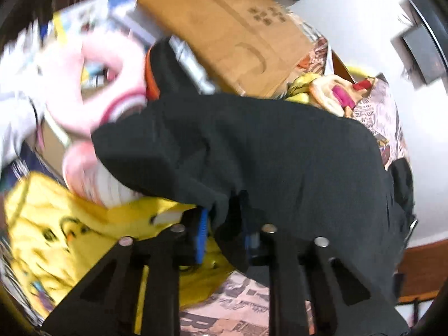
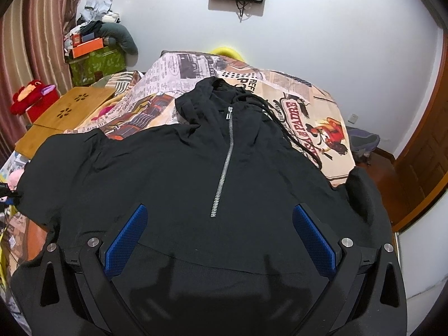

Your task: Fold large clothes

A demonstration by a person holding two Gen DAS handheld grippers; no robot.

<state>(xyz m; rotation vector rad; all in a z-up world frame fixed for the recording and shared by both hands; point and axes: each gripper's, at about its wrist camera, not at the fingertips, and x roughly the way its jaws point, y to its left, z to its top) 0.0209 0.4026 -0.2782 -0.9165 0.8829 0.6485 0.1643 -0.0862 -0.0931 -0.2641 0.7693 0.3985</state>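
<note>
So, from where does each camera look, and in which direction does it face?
Left wrist: sits on the left hand-held gripper, looks steeply down at the black hoodie's edge; its blue pads are shut on the cloth.
Right wrist: sits on the right hand-held gripper, looks down across the hoodie's zipper toward the wall; its fingers stand open.
Shared: the black hoodie and the newspaper-print bedcover.
</note>
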